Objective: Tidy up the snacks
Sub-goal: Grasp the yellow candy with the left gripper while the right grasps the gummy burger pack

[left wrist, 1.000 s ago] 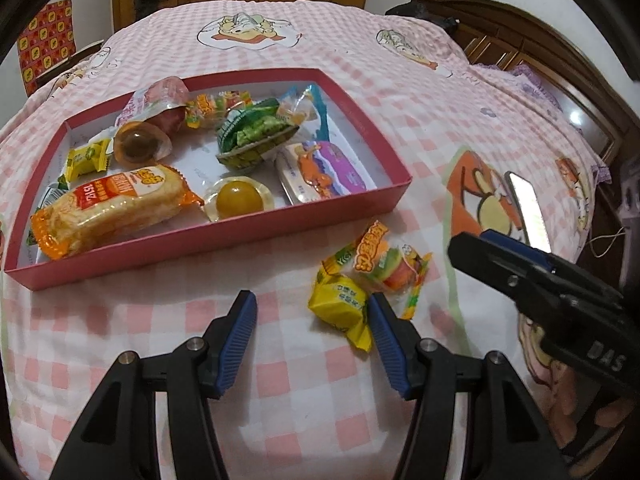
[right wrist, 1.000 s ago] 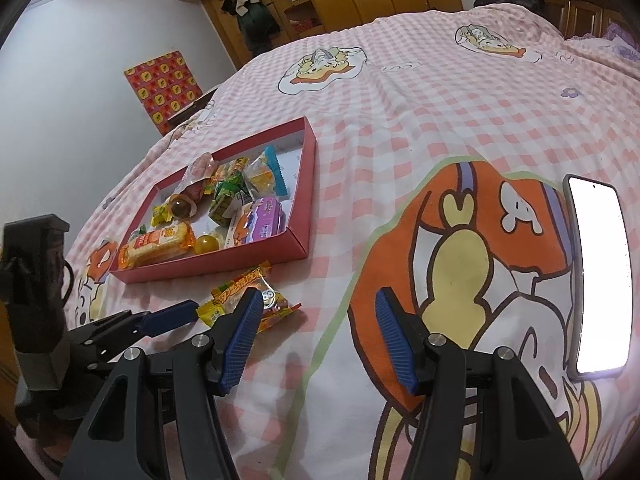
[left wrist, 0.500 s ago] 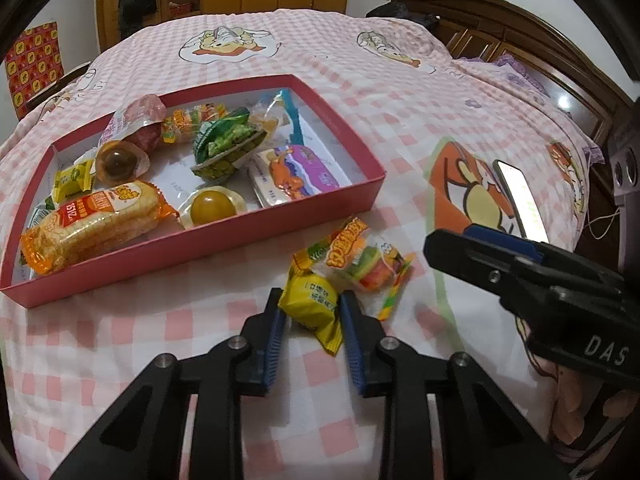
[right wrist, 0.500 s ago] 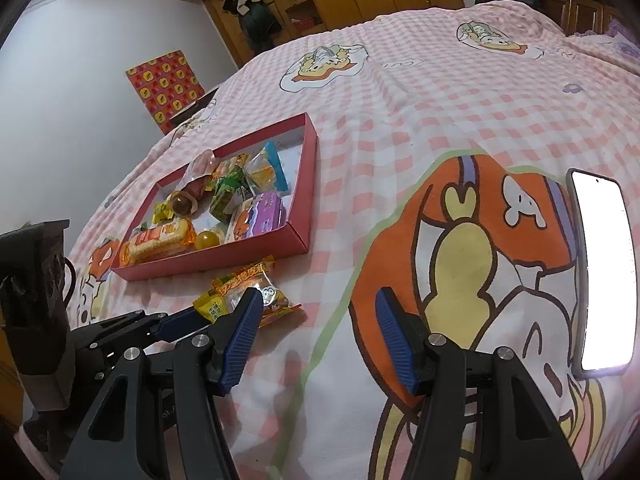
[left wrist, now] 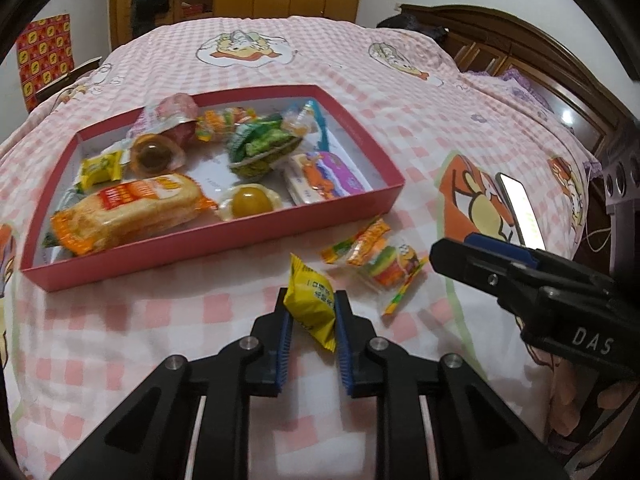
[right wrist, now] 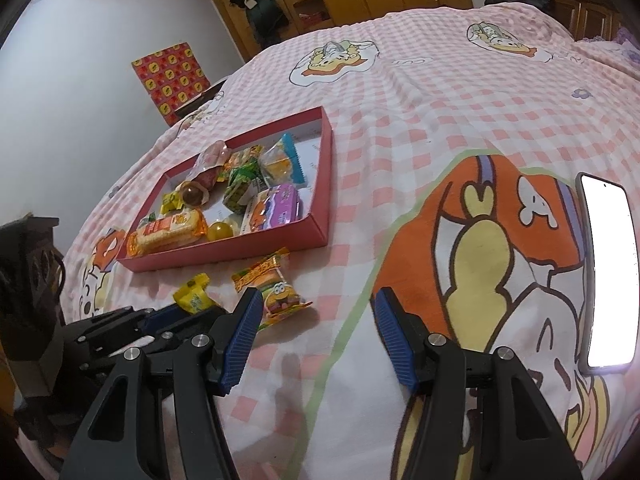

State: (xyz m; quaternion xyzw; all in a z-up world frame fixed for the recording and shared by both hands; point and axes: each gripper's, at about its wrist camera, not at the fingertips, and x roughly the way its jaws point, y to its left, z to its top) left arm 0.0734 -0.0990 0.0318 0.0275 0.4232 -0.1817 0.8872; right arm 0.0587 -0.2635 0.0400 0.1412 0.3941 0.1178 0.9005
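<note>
Our left tool (left wrist: 310, 312) is clamped on the yellow snack packet (left wrist: 313, 298), lifted off the bed (left wrist: 400, 92) at 6 o'clock from the red tray (left wrist: 224, 236). Our right tool (right wrist: 316, 328) hangs spread apart, empty.

Lower part of the yellow packet (left wrist: 312, 300) hid between the left gripper's (left wrist: 311, 336) pads. Print on the packet too small to read. In the red box (left wrist: 224, 246), the green packet (left wrist: 60, 204) lay mostly under the orange-wrapped cake (left wrist: 128, 208). Right gripper (left wrist: 472, 256) cut off at frame edge in the left view.
</note>
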